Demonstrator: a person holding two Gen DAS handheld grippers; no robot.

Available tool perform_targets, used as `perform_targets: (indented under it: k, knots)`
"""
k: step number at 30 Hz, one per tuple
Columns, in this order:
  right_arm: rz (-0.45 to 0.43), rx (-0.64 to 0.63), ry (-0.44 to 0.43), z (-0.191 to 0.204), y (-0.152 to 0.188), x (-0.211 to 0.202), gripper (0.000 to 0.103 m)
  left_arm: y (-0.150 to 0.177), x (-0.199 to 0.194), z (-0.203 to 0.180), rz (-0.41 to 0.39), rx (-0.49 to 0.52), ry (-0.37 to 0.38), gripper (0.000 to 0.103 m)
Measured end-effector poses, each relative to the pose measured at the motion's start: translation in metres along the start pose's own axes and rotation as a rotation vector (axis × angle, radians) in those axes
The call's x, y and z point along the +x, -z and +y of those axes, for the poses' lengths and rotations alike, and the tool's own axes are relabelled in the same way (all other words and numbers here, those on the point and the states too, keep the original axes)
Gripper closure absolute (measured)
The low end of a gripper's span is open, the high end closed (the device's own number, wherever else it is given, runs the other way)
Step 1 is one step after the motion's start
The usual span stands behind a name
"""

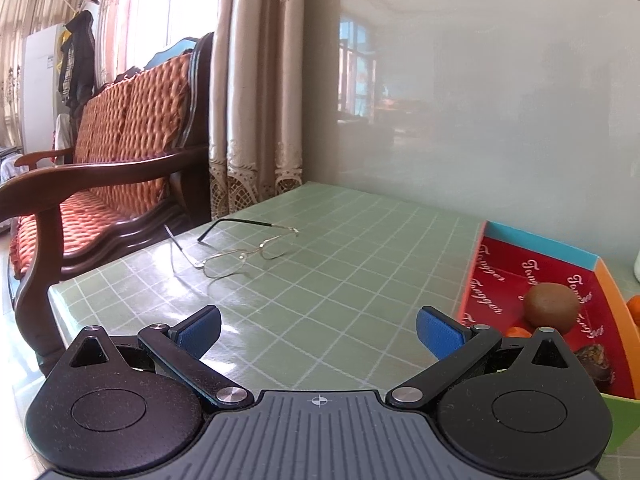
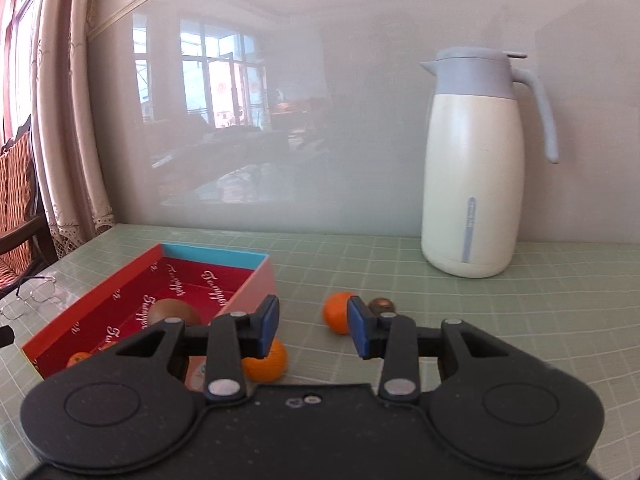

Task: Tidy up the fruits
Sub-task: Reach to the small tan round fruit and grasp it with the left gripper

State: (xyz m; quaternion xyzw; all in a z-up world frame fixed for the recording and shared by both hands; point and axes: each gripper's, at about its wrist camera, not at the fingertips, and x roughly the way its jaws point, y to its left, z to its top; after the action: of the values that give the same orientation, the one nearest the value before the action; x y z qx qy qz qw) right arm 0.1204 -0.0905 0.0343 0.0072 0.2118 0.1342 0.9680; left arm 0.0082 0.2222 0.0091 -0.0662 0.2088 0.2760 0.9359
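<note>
The left gripper (image 1: pixel 318 330) is hovering over the green checked worktop (image 1: pixel 320 264) with its jaws standing wide and nothing between them. Ahead and to their right a red-lined box (image 1: pixel 486 276) is sitting, its lining printed with a repeated white script word too slanted to read surely, and a kiwi (image 1: pixel 552 307) is lying inside. Spectacles (image 1: pixel 240 254) are lying ahead to the left.

The right gripper (image 2: pixel 314 330) is holding nothing, its jaws standing a little apart. One orange (image 2: pixel 335 312) is resting just beyond its right jaw, another orange (image 2: pixel 267 362) beneath its left jaw beside the box. A white jug (image 2: pixel 472 168) is standing far ahead, right, its small vertical label unreadable.
</note>
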Motion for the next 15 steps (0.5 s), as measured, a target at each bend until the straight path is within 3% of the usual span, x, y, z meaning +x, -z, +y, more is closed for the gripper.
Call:
perform_targets:
  k: [15]
  knots:
    - [0.003,-0.004,0.061,-0.032,0.002,-0.012,0.062,0.0,-0.009,-0.039,-0.009,0.026,0.073,0.0]
